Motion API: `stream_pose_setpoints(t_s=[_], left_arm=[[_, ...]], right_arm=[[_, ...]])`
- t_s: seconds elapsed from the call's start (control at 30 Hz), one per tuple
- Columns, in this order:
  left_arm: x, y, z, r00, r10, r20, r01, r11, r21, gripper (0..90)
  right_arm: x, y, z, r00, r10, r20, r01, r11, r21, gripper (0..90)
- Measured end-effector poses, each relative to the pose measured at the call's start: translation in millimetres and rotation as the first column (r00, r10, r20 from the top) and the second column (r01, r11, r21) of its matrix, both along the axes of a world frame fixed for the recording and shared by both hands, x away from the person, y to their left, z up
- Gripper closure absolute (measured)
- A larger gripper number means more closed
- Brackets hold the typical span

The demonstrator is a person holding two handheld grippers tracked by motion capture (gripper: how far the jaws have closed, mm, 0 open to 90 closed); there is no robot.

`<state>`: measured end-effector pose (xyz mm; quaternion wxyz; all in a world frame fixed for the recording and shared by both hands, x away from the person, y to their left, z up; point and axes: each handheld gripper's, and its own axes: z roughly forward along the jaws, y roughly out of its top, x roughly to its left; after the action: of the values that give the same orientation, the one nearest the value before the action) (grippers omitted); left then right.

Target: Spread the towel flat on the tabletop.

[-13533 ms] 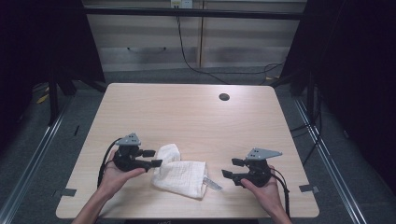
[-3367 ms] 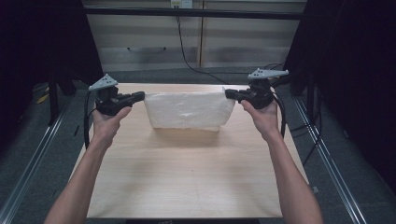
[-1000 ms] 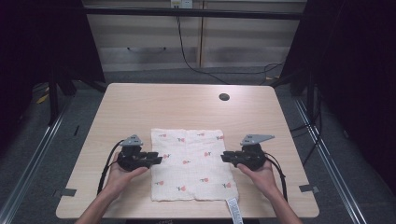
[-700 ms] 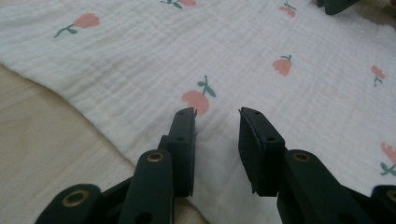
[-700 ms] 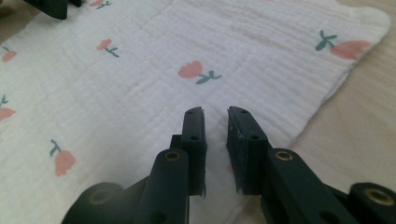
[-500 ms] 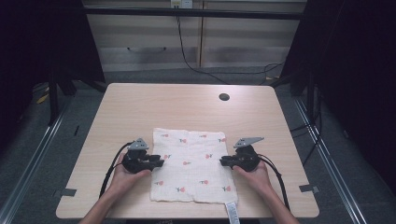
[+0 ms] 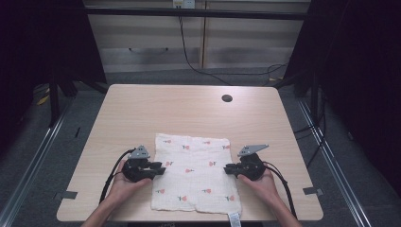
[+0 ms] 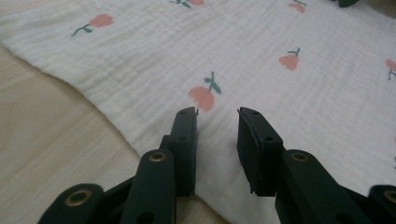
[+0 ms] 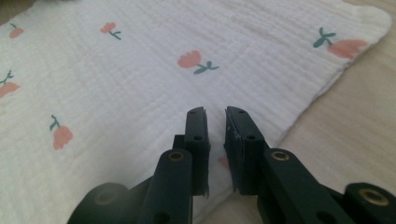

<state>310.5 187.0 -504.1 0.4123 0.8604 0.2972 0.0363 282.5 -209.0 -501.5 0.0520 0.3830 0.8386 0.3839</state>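
A white muslin cloth (image 7: 194,175) printed with small pink tulips lies spread flat on the near half of the wooden table (image 7: 142,109). My left gripper (image 7: 161,169) rests at the cloth's left edge and points inward. In the left gripper view its jaws (image 8: 217,116) stand apart just over the cloth (image 8: 280,93), with nothing between them. My right gripper (image 7: 228,168) sits at the cloth's right edge, facing the left one. Its jaws (image 9: 215,114) show a narrow gap above the fabric (image 9: 116,84) and pinch nothing.
A white label (image 7: 234,218) hangs from the cloth's near hem over the table's front edge. A dark round cable hole (image 7: 227,98) is at the far right of the tabletop. Tape marks (image 7: 68,194) sit near the front corners. Bare wood lies beyond the cloth.
The cloth, crumpled at first and later held stretched in the air at the far side, now lies flat. Over the last second both hands stayed at its side edges and the right one sank slightly.
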Motion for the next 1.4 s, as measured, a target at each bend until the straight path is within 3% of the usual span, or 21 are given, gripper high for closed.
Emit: stream_pose_setpoints(t_s=[0.07,0.13,0.3,0.37,0.4,0.53,0.63,0.87,0.97,1.27,1.4], left_arm=[[-2.3,0.1,0.3,1.0000,-0.009,0.001,0.009,1.0000,0.003,67.4],[-3.1,-0.1,0.4,0.9999,-0.012,0.003,0.012,0.9999,0.005,67.0],[1.7,3.3,-0.5,0.9998,-0.013,-0.013,0.013,0.9998,-0.017,63.8],[3.1,4.5,-0.7,0.9999,-0.005,-0.015,0.004,0.9997,-0.025,62.3],[3.7,5.0,0.2,0.9999,0.002,-0.014,-0.002,0.9997,-0.024,58.7],[5.4,7.6,2.1,0.9998,0.010,-0.015,-0.010,0.9990,-0.043,55.8],[4.9,6.8,1.9,0.9996,0.004,-0.028,-0.006,0.9988,-0.048,51.6],[3.5,3.1,0.1,0.9995,-0.014,-0.027,0.013,0.9995,-0.028,50.7],[2.4,2.3,0.4,0.9994,-0.022,-0.025,0.021,0.9995,-0.025,50.5],[0.0,1.8,0.0,0.9987,-0.033,-0.040,0.032,0.9988,-0.037,50.6],[-0.3,2.0,0.2,0.9985,-0.037,-0.041,0.035,0.9987,-0.037,48.6]], right_arm=[[-3.4,0.5,0.7,1.0000,0.005,-0.001,-0.005,1.000,-0.005,78.0],[-3.8,1.5,1.8,0.9998,0.017,-0.008,-0.017,1.000,0.004,71.6],[6.8,-0.6,10.9,0.9996,-0.005,0.028,0.004,0.999,0.037,68.2],[17.0,-5.1,15.9,0.9984,-0.032,0.046,0.029,0.998,0.064,67.8],[27.3,-10.3,20.3,0.9956,-0.072,0.059,0.068,0.995,0.077,67.6],[43.1,-17.0,22.4,0.9925,-0.100,0.071,0.093,0.991,0.091,67.5],[62.6,-18.0,15.9,0.9914,-0.118,0.057,0.113,0.991,0.077,67.3],[81.9,-12.6,8.1,0.9902,-0.132,0.045,0.129,0.989,0.066,66.3],[91.5,-6.5,6.8,0.9902,-0.132,0.047,0.130,0.991,0.032,65.2],[105.5,-4.1,-2.4,0.9886,-0.149,0.020,0.149,0.989,-0.001,63.3],[105.4,-3.3,-4.1,0.9889,-0.145,0.030,0.145,0.989,-0.003,68.7]])
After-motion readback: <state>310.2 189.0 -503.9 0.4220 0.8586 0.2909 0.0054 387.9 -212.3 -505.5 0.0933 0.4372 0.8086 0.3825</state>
